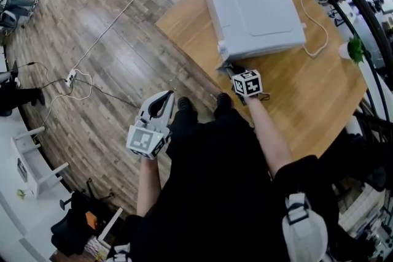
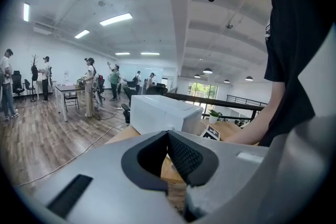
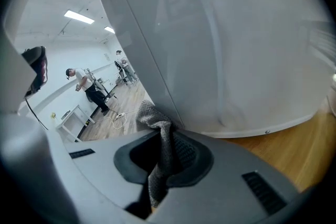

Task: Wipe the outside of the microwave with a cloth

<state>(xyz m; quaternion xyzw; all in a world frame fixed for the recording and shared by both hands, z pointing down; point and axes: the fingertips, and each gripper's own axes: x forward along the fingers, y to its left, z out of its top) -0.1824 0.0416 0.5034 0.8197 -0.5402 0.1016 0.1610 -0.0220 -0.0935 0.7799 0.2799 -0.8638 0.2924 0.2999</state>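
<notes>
Seen from the head view, the white microwave [image 1: 252, 3] stands on the round wooden bench [image 1: 307, 101], with its cable [image 1: 316, 24] looping off to one side. The right gripper [image 1: 232, 70] sits right at the near lower corner of the box, and the person's arm reaches forward so the working end meets the casing. There is something dark at its tip, but from up here it is too small to name. The left gripper [image 1: 163, 102] hangs over the floor [image 1: 92, 40], well apart from the bench, and I'd say it is simply parked out of the way.

In the left gripper view, its jaws are closed tip to tip with nothing between them, and the microwave is off ahead.

In the right gripper view, the jaws are clamped on a grey cloth [image 3: 160, 155]. The cloth's bunched top presses against the microwave's corner edge, just above the bench. My guess is that this lower corner is the part being wiped.
</notes>
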